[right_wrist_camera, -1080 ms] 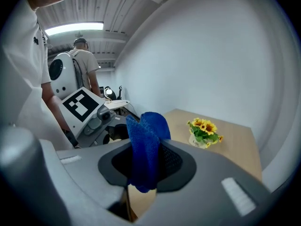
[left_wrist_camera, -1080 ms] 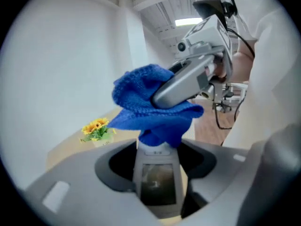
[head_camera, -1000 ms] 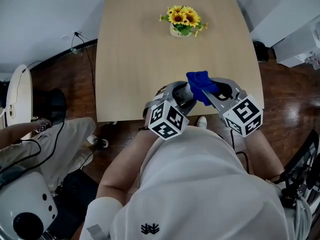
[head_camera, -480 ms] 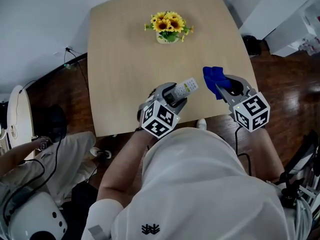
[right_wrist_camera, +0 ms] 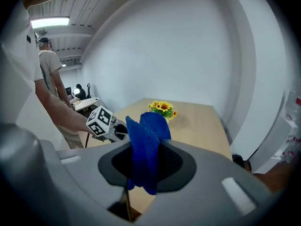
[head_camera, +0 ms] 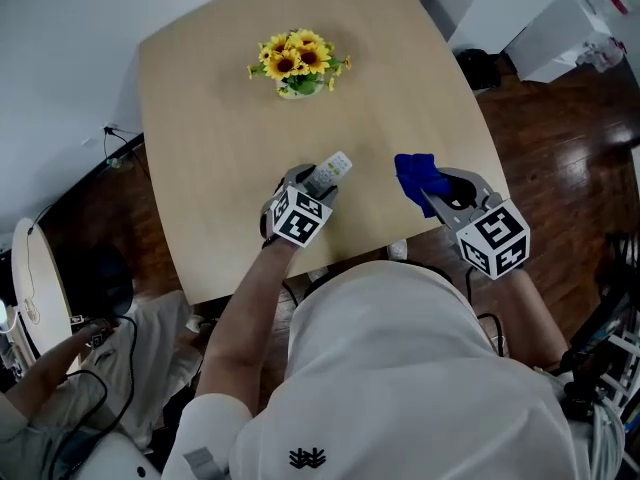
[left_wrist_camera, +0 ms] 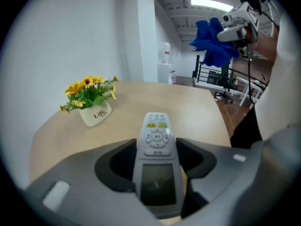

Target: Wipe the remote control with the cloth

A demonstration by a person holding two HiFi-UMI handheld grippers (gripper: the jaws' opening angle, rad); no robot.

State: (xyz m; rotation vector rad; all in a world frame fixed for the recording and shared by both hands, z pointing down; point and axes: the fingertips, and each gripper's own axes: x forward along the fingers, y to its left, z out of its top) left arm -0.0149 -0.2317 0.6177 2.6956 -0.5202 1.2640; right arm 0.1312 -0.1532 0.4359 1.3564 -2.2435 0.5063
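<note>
Now the wooden worktop (head_camera: 220, 148) carries a pot of sunflowers (head_camera: 293, 66) at its far side. Over its near edge the left gripper (head_camera: 316, 184) pinches the remote control (head_camera: 335, 166) between its jaws; well apart, the right gripper (head_camera: 428, 193) clamps its jaws on the blue cloth (head_camera: 412, 175).

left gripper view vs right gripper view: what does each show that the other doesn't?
Left gripper view only: the buttons and screen of the grey rectangular remote control, clamped in the left hand-held gripper.

Right gripper view only: a person in a pale shirt standing in the background.

Both: the blue cloth clamped in the right hand-held gripper, the white pot of yellow sunflowers and the light wooden table.
</note>
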